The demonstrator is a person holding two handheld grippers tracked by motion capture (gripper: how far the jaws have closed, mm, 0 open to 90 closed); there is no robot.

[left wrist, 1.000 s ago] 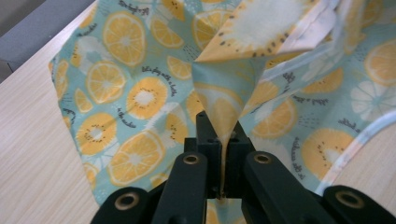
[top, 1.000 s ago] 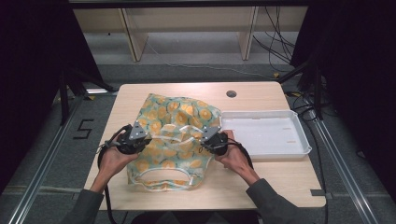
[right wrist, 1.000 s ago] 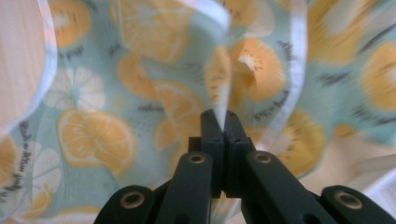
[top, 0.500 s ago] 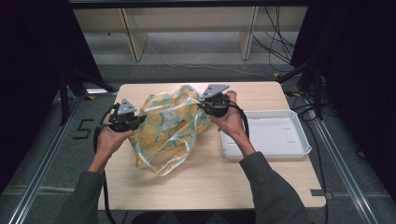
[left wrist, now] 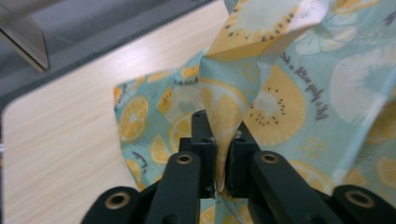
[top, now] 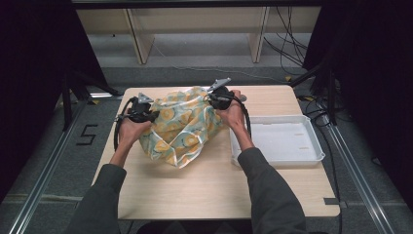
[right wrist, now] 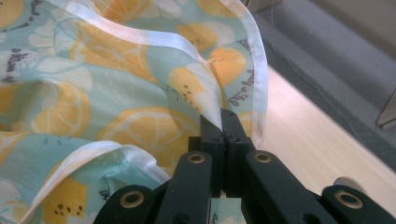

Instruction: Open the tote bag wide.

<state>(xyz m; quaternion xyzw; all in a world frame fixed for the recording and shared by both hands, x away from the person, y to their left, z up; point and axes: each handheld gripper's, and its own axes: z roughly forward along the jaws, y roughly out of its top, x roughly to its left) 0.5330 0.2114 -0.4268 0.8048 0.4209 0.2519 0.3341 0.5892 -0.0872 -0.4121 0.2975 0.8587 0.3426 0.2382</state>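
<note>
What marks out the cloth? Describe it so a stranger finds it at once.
Start at the wooden table; left of the white tray, the cloth hangs bunched between the left gripper and right gripper, both clamped on it. It is the one soft, patterned thing: pale teal with orange citrus slices and white trim.

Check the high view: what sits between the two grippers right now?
The fruit-print cloth spans the whole stretch, pinched at one side by the left gripper and at the other by the right gripper. Its lower part droops to the table.

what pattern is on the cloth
Orange and lemon slices on pale teal cloth, clearest in the left gripper view.
</note>
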